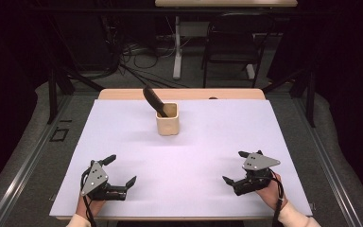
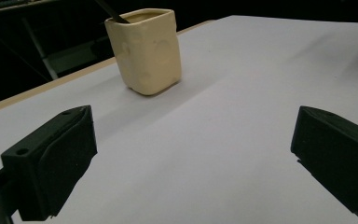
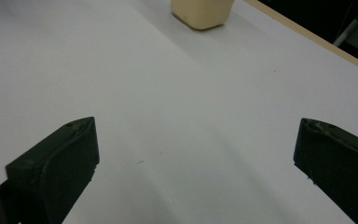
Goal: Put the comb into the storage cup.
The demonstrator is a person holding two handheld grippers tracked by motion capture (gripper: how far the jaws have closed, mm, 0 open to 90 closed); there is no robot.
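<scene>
A cream square cup (image 1: 167, 120) stands upright near the middle back of the white table sheet (image 1: 217, 137), with a black utensil (image 1: 152, 100) leaning out of it to the left. The cup (image 2: 146, 50) also appears ahead of my left gripper (image 2: 193, 158), well beyond its wide-apart jaws. My left gripper (image 1: 121, 169) rests open at the front left of the table. At the front right, my right gripper (image 1: 235, 167) is open too, with nothing between its jaws. The cup's base (image 3: 202, 13) shows far ahead in the right gripper view, beyond my right gripper (image 3: 196, 158).
The wooden table edge (image 1: 123, 93) runs along the back of the sheet. Behind the table stand a black chair (image 1: 231, 45), a white desk leg (image 1: 177, 47) and cables on the floor. A dark frame post (image 1: 52, 90) is at the left.
</scene>
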